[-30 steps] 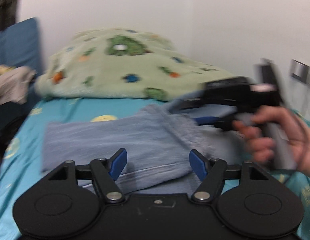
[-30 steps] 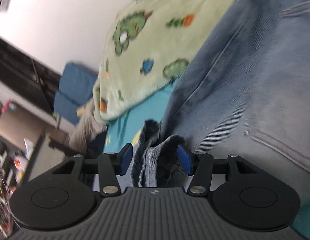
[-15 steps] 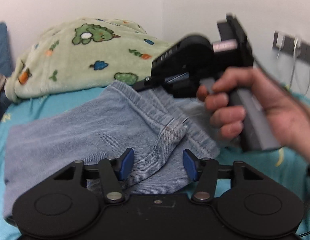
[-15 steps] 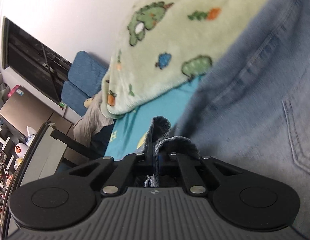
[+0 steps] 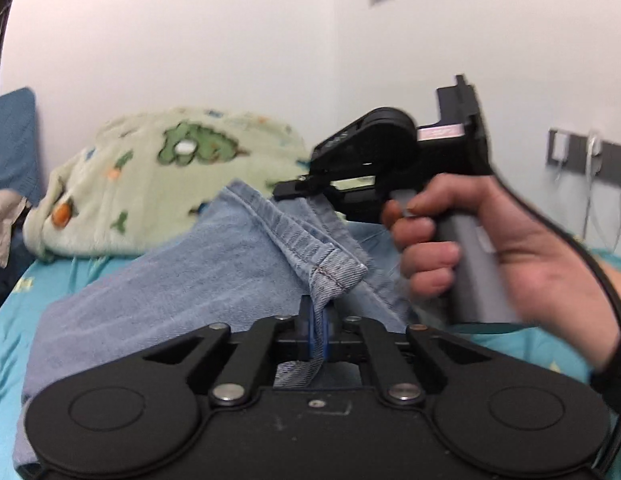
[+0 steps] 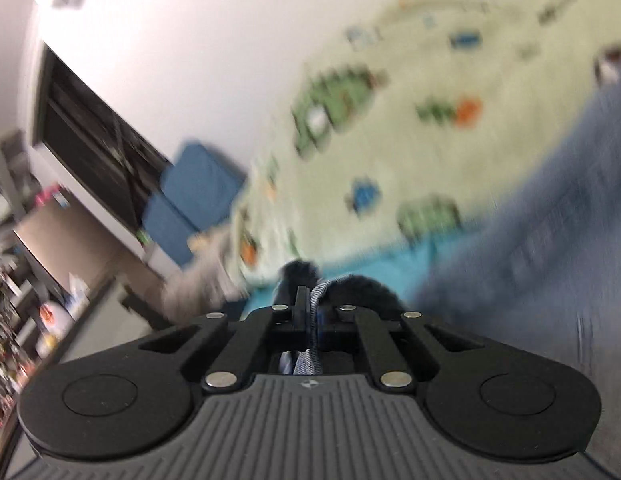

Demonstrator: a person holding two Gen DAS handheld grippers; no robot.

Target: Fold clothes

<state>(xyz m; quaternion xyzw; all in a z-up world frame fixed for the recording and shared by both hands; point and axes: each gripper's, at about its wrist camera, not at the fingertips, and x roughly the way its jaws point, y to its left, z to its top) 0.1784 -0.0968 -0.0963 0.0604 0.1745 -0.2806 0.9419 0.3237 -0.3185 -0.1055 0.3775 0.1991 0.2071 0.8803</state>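
Observation:
Light blue jeans [image 5: 182, 280] lie across the teal bed sheet [image 5: 14, 320]. My left gripper [image 5: 316, 320] is shut on a hem corner of the jeans, and the denim edge rises from its blue pads. Farther along the same hem, a hand holds the right gripper [image 5: 286, 192], shut on the cloth there. In the blurred right wrist view, the right gripper [image 6: 310, 312] pinches a bunched denim edge, with the jeans [image 6: 550, 240] spreading off to the right.
A pale green blanket [image 5: 162, 176] with cartoon prints is heaped at the head of the bed against the white wall. A blue cushion [image 5: 10, 140] and grey cloth [image 5: 2, 220] sit at the left. Shelves and a dark window [image 6: 90, 140] stand beyond the bed.
Both grippers went from open to shut on the jeans hem, the right one first. The right gripper rose with its corner, and the hem now lifts off the bed between the two.

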